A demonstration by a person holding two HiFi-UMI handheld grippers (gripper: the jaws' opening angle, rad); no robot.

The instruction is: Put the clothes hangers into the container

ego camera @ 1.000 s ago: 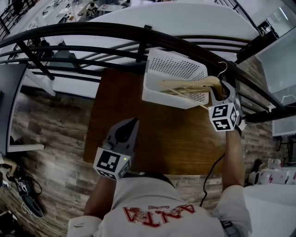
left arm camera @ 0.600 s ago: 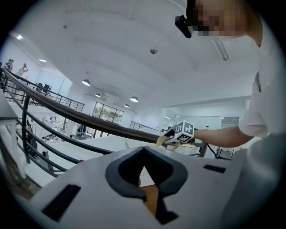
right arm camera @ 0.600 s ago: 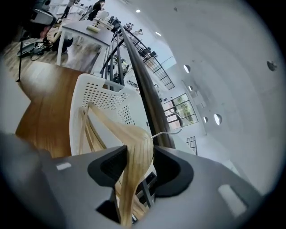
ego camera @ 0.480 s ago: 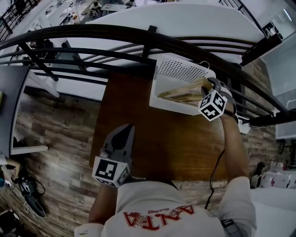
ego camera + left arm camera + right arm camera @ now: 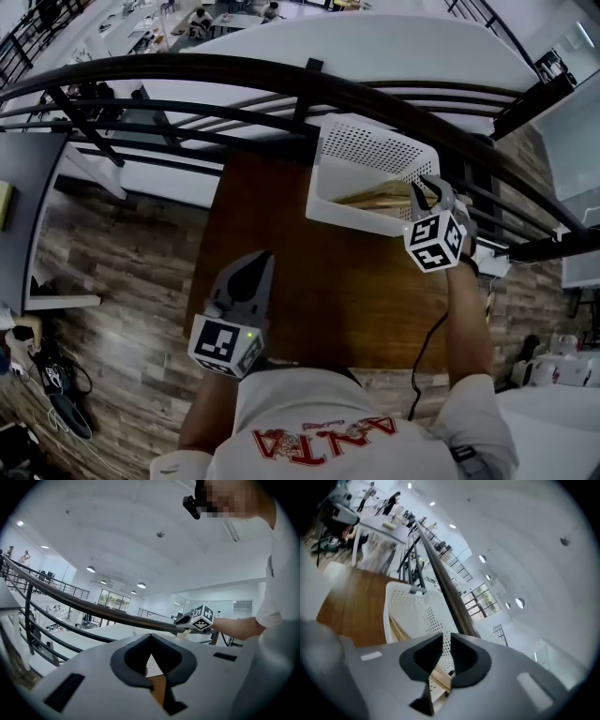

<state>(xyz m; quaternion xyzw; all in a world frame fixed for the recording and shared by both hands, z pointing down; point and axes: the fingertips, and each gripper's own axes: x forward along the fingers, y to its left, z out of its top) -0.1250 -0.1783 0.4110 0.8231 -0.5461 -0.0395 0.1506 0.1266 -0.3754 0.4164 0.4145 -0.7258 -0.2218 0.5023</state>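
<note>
Against the railing at the table's far right stands a white perforated basket (image 5: 361,155) (image 5: 401,602). Several wooden hangers (image 5: 380,198) (image 5: 399,629) lie inside it. My right gripper (image 5: 427,190) (image 5: 446,637) hovers at the basket's right rim. Its jaws are closing to a narrow gap, nothing sits between them, and the hangers lie beyond. My left gripper (image 5: 253,272) (image 5: 150,637) is held over the table's near left, shut and empty. The right gripper's marker cube (image 5: 202,618) shows in the left gripper view.
A brown wooden table (image 5: 319,281) stands against a dark metal railing (image 5: 281,75), with a white lower level beyond it. Wood-pattern floor (image 5: 112,272) lies to the left. A black cable (image 5: 427,352) hangs off the table's near right edge.
A second ago the right gripper held a hanger over the basket's right end. It lowered the hanger in, let go and drew back slightly. The left gripper barely moved.
</note>
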